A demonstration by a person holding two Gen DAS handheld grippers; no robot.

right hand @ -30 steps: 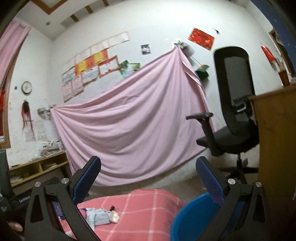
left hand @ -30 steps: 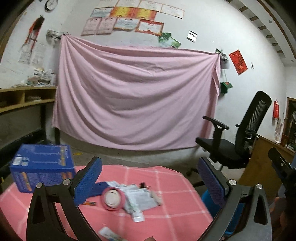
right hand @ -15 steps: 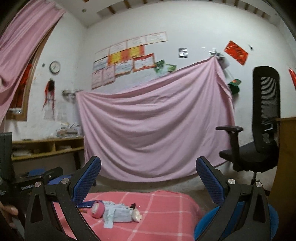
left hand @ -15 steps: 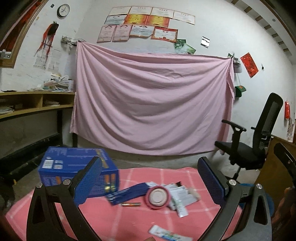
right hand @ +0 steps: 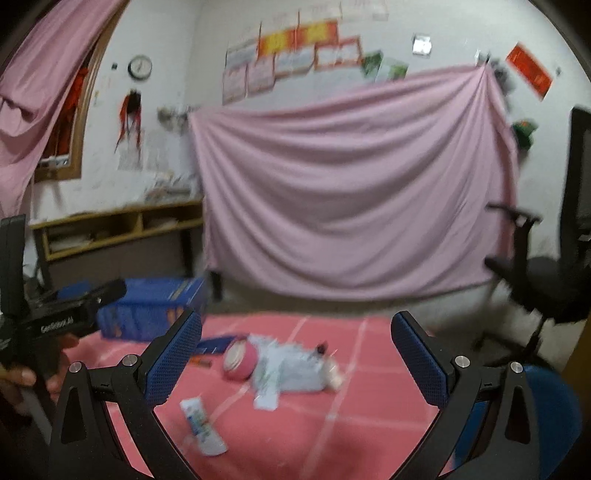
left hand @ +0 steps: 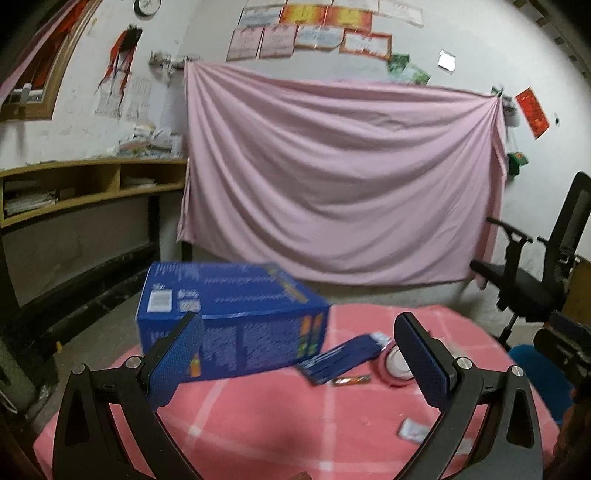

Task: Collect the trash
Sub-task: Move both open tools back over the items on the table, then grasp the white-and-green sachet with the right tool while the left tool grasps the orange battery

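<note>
Nearest, left gripper [left hand: 299, 354] and right gripper [right hand: 295, 356], both wide open and empty, above the pink cloth [right hand: 369, 398]. Beyond: wrappers [right hand: 291, 365], pink tape roll [right hand: 240, 360], blue box [left hand: 229, 314]. Approach stage; next, descend onto one scrap.

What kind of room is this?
Probably a home office or study: a black mesh office chair, a wooden shelf of papers and framed certificates on the white wall.
</note>
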